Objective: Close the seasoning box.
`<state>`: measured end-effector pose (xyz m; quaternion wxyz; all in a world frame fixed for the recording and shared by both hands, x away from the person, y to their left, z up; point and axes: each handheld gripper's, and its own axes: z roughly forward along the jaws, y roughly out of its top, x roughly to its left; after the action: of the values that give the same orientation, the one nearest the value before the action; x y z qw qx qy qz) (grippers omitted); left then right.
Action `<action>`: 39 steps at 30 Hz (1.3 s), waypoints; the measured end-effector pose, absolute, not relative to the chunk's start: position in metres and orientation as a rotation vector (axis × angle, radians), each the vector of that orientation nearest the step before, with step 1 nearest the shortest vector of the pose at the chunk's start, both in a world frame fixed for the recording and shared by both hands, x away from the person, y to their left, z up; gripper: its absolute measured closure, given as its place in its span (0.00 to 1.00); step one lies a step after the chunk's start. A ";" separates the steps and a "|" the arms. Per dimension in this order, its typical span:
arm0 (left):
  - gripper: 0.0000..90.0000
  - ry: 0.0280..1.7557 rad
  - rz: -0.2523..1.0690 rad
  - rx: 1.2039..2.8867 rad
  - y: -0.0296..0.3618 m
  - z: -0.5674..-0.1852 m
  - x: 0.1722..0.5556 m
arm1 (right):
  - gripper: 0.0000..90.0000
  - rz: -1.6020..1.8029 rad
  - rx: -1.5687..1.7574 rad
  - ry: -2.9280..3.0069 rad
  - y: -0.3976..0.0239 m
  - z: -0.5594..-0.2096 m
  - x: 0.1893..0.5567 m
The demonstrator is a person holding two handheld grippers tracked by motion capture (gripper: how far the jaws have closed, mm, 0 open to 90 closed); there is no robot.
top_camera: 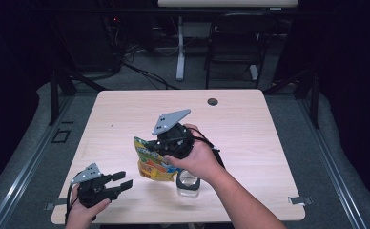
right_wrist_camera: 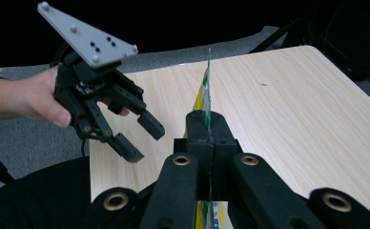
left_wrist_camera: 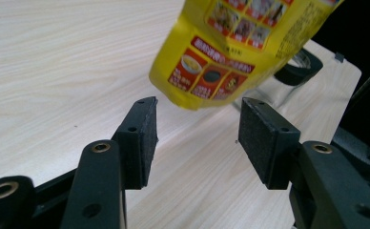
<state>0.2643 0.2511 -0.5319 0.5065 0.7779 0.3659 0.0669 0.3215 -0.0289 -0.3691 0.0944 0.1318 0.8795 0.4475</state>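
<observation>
From the high view, the right tongs (top_camera: pixel 160 151) sit above the middle of the surface (top_camera: pixel 240 124), pinching the top edge of a yellow pouch (top_camera: pixel 153 164) that hangs below them, clear of the wood. A glass jar (top_camera: pixel 188 183) stands just beside the pouch, under the right hand (top_camera: pixel 198 160). The left tongs (top_camera: pixel 122 181) are low at the near left edge of the surface, spread with nothing between them, pointing toward the pouch and a little apart from it. In the left gripper view, the left tongs (left_wrist_camera: pixel 197 136) stand spread, their pads bare; the pouch (left_wrist_camera: pixel 231 47) hangs just beyond and above the gap, its bottom corner near the tips but not touching them, and the jar (left_wrist_camera: pixel 288 78) with its dark rim is behind it, toward the right pad. In the right gripper view, the right tongs (right_wrist_camera: pixel 207 125) are pressed together on the pouch (right_wrist_camera: pixel 204 93), seen edge-on as a thin strip rising beyond the tips and showing again below them. To their left, off the edge of the surface (right_wrist_camera: pixel 288 114), the left tongs (right_wrist_camera: pixel 138 138) are held spread in the left hand (right_wrist_camera: pixel 35 100).
</observation>
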 end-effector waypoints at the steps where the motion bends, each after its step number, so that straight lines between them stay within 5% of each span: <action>1: 0.53 0.873 0.152 1.886 0.250 -0.533 0.265 | 1.00 1.333 0.391 2.608 -0.029 -0.369 0.322; 39: 0.44 0.770 0.024 1.951 0.217 -0.553 0.271 | 1.00 1.396 0.287 2.621 -0.011 -0.352 0.306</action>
<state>0.2713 0.2173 -0.5534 0.4987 0.8062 0.3184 0.0098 0.3057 -0.0110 -0.3519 0.0789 0.0960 0.8758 0.4663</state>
